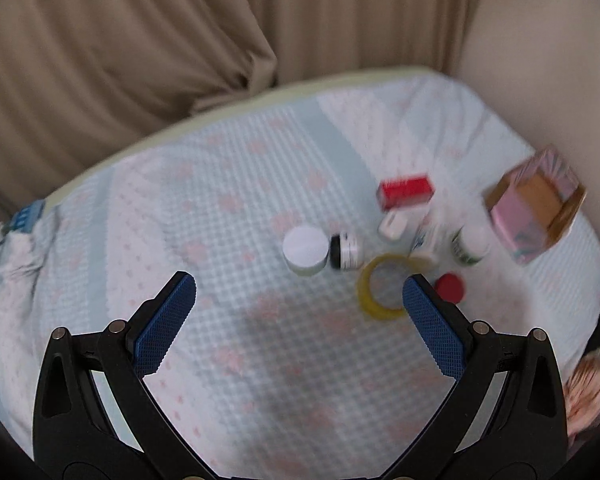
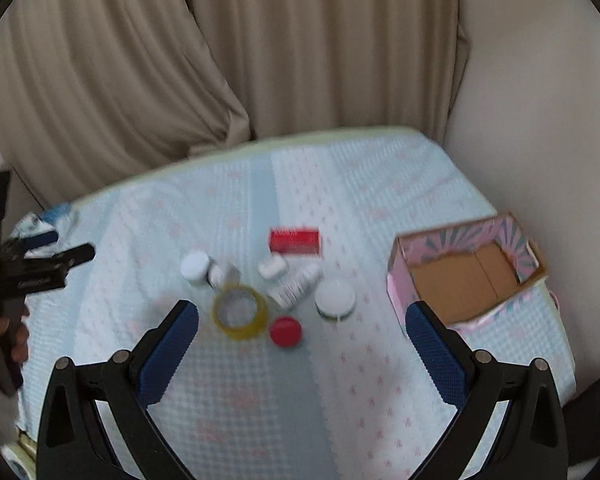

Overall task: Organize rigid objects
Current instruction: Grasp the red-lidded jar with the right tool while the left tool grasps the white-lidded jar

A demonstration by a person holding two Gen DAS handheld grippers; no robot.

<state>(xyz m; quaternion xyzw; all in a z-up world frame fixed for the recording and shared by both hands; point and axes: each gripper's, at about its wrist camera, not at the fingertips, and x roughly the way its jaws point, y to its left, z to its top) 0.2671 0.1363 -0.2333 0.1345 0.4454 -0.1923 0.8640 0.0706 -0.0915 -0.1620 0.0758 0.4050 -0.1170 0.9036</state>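
Both the left gripper (image 1: 299,292) and the right gripper (image 2: 302,322) hover with jaws spread wide, holding nothing. An open pink patterned cardboard box (image 2: 466,276), its brown inside bare, sits near the right edge of the quilted pale-blue bed (image 2: 236,400). Mid-bed cluster: yellow tape roll (image 2: 240,312), red round cap (image 2: 285,332), white-lidded jar (image 2: 335,300), red rectangular carton (image 2: 295,241), small white bottles (image 2: 196,267).

The left gripper (image 1: 299,286) has its two blue-padded fingers (image 1: 166,322) spread wide apart, gripping nothing. The right gripper (image 2: 302,314) is spread just as wide, its pads (image 2: 434,350) bare. Far to its left, the person's hand (image 2: 4,340) grips the left gripper's black handle.
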